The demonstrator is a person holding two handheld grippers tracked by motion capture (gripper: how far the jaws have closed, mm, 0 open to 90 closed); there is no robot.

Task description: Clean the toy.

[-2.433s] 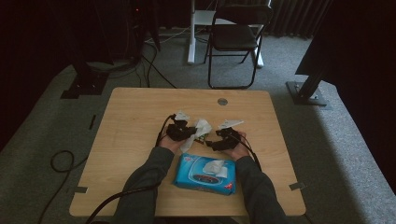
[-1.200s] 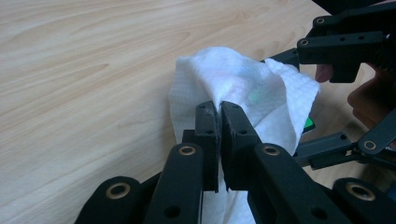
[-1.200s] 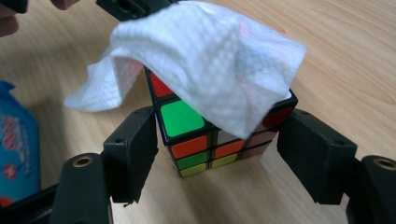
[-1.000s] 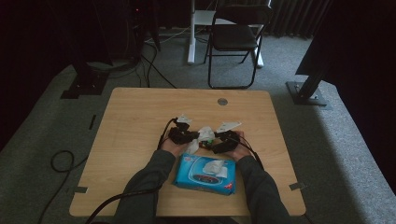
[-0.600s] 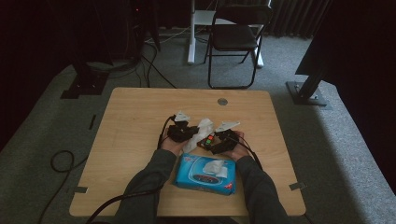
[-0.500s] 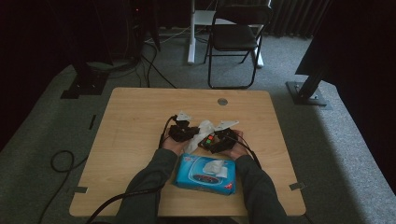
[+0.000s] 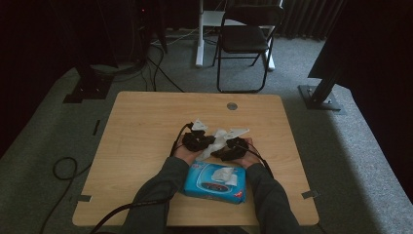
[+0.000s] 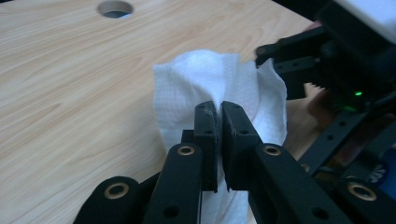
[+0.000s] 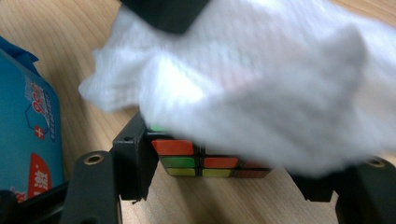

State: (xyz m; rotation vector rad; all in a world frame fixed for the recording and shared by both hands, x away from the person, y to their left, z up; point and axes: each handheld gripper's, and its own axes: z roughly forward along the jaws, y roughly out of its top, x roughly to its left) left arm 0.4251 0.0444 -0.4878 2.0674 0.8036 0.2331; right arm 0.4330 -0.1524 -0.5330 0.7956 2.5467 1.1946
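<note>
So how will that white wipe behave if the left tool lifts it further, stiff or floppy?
Probably floppy: the wipe bunches into soft folds where the left tool pinches it. It also drapes over the cube between the right tool's jaws, so it likely follows whatever it lies on. It looks thin and light, so a lift should drag it off the cube without moving the cube.

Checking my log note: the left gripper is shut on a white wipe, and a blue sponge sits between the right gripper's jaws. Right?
Not quite. The left gripper is shut on the white wipe, but the right gripper view shows a colourful puzzle cube, not a blue sponge, between the right gripper's jaws, partly draped by the wipe.
</note>
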